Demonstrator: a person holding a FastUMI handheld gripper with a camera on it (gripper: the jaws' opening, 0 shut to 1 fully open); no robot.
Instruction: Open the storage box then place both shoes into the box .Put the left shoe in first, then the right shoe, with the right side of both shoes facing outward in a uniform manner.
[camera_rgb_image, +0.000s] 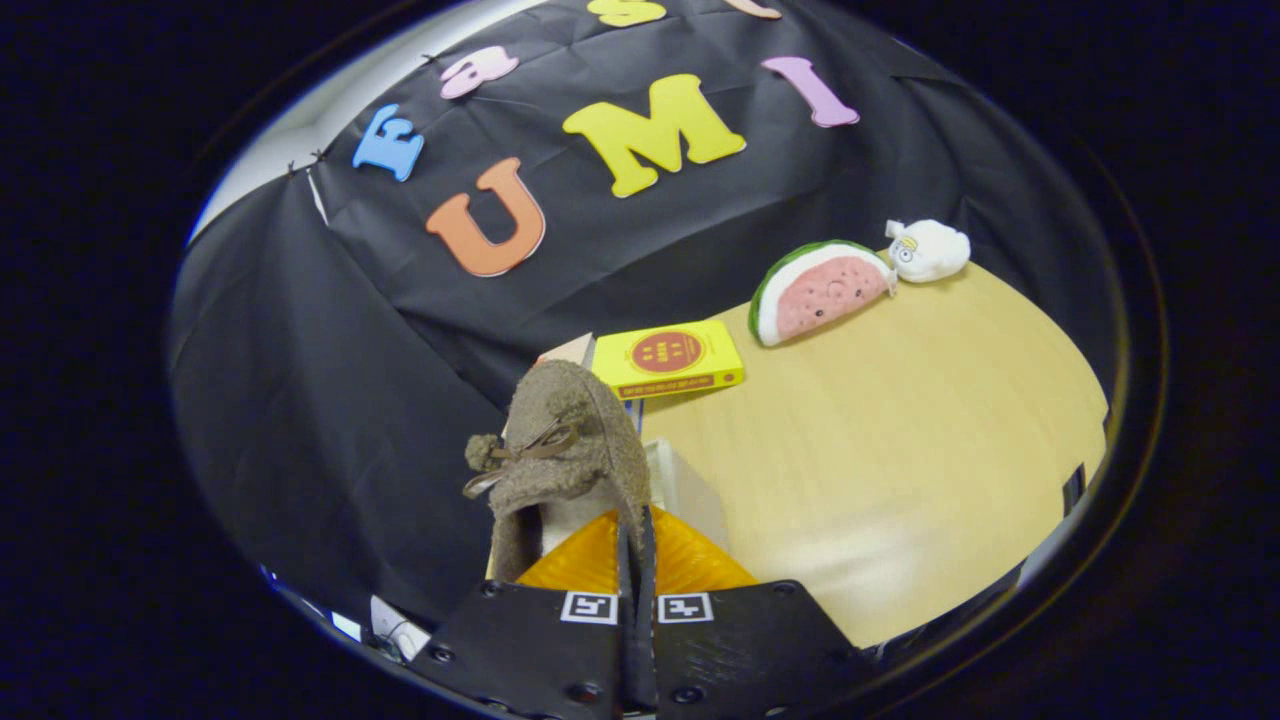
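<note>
A brown fuzzy shoe (560, 440) with a small bow on its front hangs tilted just ahead of my fingers, lifted off the wooden table (900, 430). My gripper (636, 535) is shut on the shoe's rim, and both fingers pinch the thin edge of its opening. Right behind and below the shoe I see a pale white part of the storage box (688, 490). The shoe hides most of the box, and I cannot tell how its lid stands.
A flat yellow box (668, 358) lies on the table beyond the shoe, with a tan cardboard corner (570, 350) beside it. Farther back, a watermelon plush (820, 290) and a white plush (930, 250) rest against the booth wall.
</note>
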